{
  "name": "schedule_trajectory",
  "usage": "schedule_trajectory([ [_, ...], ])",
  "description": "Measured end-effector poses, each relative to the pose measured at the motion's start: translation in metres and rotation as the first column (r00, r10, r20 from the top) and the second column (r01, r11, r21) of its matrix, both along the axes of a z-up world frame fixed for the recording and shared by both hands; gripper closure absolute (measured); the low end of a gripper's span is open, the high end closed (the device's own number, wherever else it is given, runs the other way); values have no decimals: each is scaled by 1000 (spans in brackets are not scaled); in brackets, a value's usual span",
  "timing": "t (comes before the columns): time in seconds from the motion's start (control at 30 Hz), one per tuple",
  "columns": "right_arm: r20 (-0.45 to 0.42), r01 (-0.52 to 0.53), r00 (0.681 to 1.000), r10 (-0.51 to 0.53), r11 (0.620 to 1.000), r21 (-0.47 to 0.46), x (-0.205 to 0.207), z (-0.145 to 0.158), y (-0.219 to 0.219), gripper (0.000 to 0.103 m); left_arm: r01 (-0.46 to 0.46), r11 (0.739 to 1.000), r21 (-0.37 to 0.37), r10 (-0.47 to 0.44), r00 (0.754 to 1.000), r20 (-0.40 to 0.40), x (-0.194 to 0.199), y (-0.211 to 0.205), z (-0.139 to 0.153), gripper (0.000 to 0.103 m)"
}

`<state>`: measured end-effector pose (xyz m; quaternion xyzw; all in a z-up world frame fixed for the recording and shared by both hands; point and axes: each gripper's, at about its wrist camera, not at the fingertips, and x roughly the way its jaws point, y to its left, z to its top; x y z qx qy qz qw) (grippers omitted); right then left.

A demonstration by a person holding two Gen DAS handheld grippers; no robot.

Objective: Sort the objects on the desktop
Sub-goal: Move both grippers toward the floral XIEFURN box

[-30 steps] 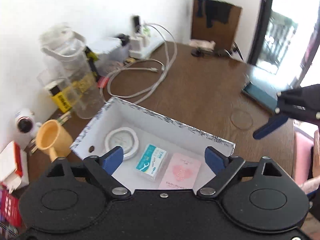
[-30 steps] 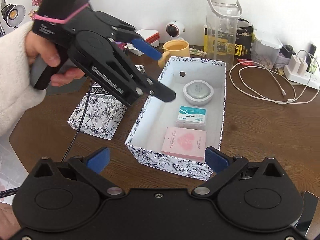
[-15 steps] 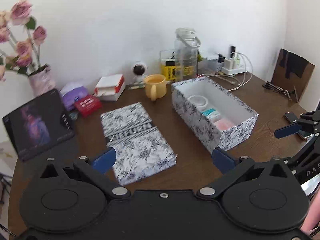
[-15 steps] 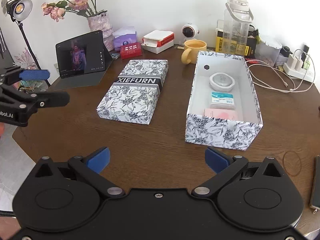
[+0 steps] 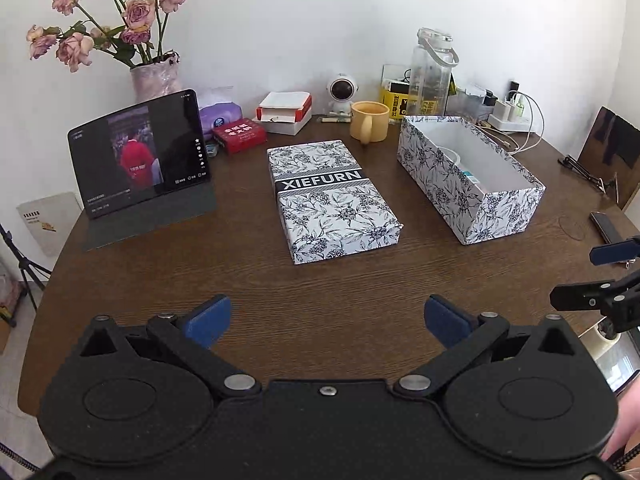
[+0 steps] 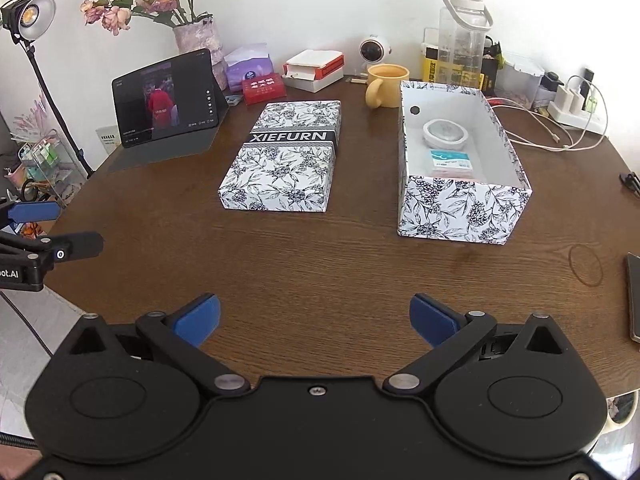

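Right wrist view: my right tool [image 6: 314, 318] hangs released over the near table [image 6: 320, 264], holding nothing; my left tool [image 5: 326, 316] is spread too. The box [image 6: 464, 208] holds a round case [image 6: 445, 133] and packet [image 6: 452, 160]; its lid [image 6: 286, 160] lies well left.

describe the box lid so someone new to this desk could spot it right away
On the brown table, look at the middle, left of the open box and right of the tablet. The lid lies flat there; unlike the box with the same floral print, it carries a black XIEFURN band.
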<state>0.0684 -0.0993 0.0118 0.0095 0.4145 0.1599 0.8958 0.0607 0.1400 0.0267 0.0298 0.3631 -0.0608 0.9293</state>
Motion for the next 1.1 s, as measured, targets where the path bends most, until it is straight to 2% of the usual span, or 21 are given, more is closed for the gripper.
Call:
schedule_trajectory([
  [0.1,7,-4,1000,4,1000,-6,-2,3,6,0,13,1000,7,-13,1000,8,-6,6,4,0],
  [0.37,-6,-55,998,55,998,-10,59,-9,25,0,12,1000,13,-12,1000,4,-8,17,7,0],
  [0.53,-14,-87,996,87,996,-13,97,-17,37,0,-1,1000,10,1,1000,-14,11,20,3,0],
  [0.77,-26,-132,991,131,991,-16,150,-27,54,0,-49,999,-15,49,998,-46,74,27,-5,0],
  [1.1,-44,-195,980,194,981,-20,226,-42,78,0,-139,990,8,139,986,-90,210,44,-43,0],
])
